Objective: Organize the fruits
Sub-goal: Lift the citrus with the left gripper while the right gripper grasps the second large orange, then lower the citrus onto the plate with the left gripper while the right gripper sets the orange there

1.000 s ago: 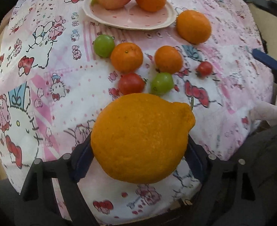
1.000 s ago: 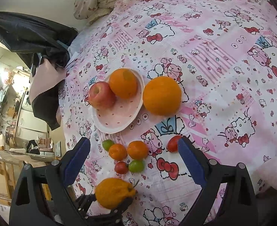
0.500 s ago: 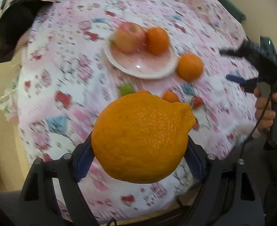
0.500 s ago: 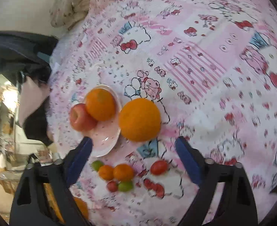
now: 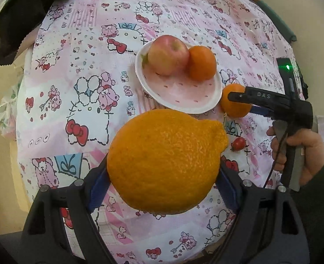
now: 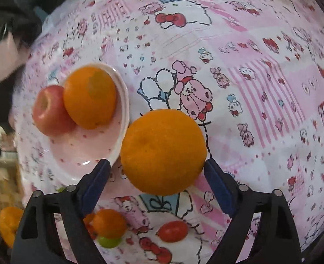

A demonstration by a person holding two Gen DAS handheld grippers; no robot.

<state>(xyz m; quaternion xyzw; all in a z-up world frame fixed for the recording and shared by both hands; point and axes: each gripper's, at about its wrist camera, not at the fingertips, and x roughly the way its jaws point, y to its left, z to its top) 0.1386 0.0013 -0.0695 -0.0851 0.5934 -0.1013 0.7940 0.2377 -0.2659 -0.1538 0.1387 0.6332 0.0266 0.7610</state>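
Observation:
My left gripper point(image 5: 163, 173) is shut on a large bumpy orange point(image 5: 166, 160), held above the pink cartoon-print cloth. A pink plate point(image 5: 184, 96) beyond it carries a red apple point(image 5: 168, 55) and an orange point(image 5: 201, 63). My right gripper point(image 6: 157, 167) points down around a round orange point(image 6: 162, 151) that lies on the cloth just right of the plate point(image 6: 78, 154). Its jaws are opening: the right pad is at the peel and the left pad stands apart from it. The left wrist view shows this gripper point(image 5: 245, 101) in a hand at the right.
Near the right gripper's base lie a cherry tomato point(image 6: 172, 231), small mandarins point(image 6: 110, 223) and a green fruit point(image 6: 108, 242). Dark and pink fabric point(image 5: 19, 17) hangs off the table's far left edge. The cloth falls away at the rounded table edges.
The left gripper has risen and drawn back with the large orange, so more of the table shows. The right gripper has come down around the round orange beside the plate.

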